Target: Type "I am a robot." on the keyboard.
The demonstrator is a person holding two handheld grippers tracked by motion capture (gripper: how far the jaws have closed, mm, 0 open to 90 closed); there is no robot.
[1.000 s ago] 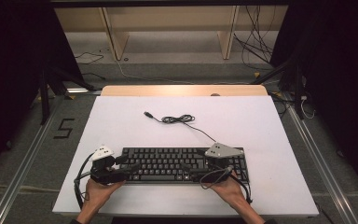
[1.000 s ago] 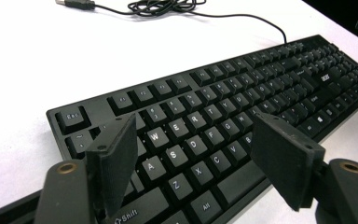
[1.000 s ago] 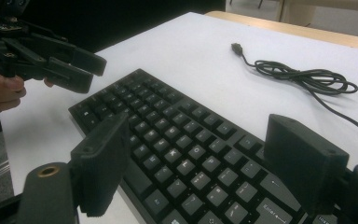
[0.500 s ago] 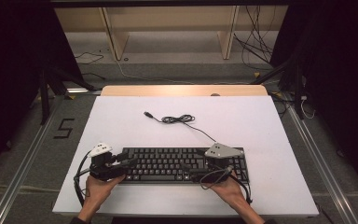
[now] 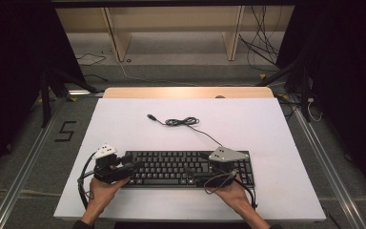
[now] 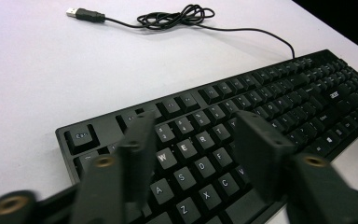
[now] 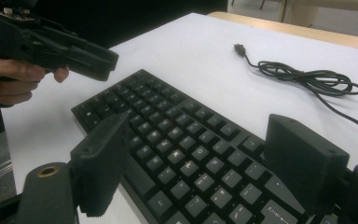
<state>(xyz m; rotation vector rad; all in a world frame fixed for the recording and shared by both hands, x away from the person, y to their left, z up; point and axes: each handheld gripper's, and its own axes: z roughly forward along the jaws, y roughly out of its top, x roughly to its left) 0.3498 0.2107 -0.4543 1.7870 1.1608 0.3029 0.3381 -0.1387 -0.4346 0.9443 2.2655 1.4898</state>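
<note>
A black keyboard (image 5: 186, 168) lies near the front edge of the white table (image 5: 267, 129). Its thin black cable (image 5: 181, 122) is coiled behind it and ends in a loose USB plug (image 5: 150, 116). My left gripper (image 5: 133, 166) hovers over the keyboard's left end (image 6: 261, 98). Its jaws (image 6: 198, 130) have just been closing and stand half apart, with nothing gripped between them. My right gripper (image 5: 196, 177) is over the keyboard's right half (image 7: 168, 126), open (image 7: 200, 140) and empty. The left gripper (image 7: 93, 60) also shows across from it, in a hand.
The coiled cable (image 6: 177, 16) (image 7: 307, 77) lies on bare table behind the keyboard. A wooden strip (image 5: 186, 92) runs along the table's far edge. Beyond it stand shelf legs and loose floor cables. A "5" marking (image 5: 65, 130) is on the floor at the left.
The left gripper's jaws have drawn closer together. Both hands and the keyboard have stayed where they were.
</note>
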